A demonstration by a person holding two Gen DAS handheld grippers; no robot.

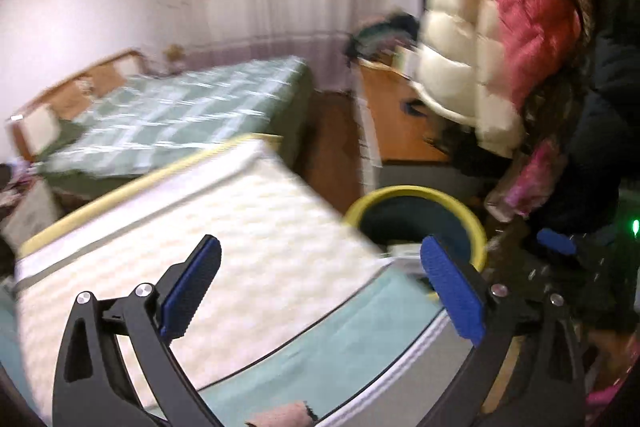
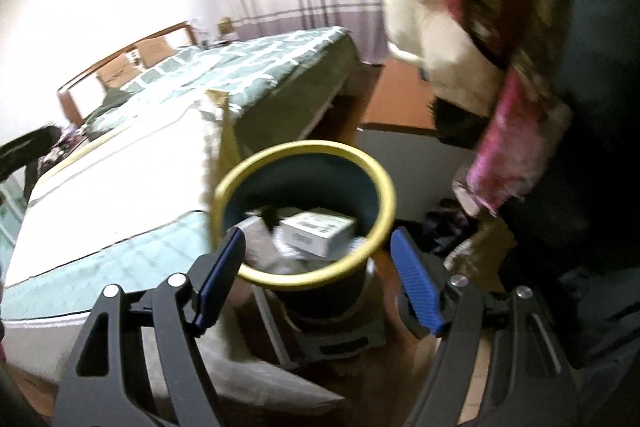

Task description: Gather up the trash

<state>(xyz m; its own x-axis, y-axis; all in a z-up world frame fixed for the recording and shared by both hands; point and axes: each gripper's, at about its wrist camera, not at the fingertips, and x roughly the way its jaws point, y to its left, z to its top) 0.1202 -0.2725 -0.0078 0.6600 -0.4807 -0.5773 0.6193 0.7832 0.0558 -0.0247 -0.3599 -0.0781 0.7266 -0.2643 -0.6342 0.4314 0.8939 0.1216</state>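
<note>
A dark bin with a yellow rim [image 2: 362, 163] stands on the floor beside a mattress; it also shows in the left wrist view [image 1: 476, 223]. Inside it lie a white cardboard box [image 2: 316, 229] and other crumpled trash [image 2: 260, 243]. My right gripper [image 2: 318, 273] is open and empty, just above the bin's near rim. My left gripper [image 1: 320, 283] is open and empty over the mattress edge [image 1: 224, 227], left of the bin. Both views are blurred.
A bed with a green checked cover [image 2: 256, 67] stands behind the mattress. Pink and cream padded jackets [image 1: 500, 27] hang at the right above a wooden desk [image 1: 392, 115]. Dark clothes [image 2: 444, 227] lie on the floor right of the bin.
</note>
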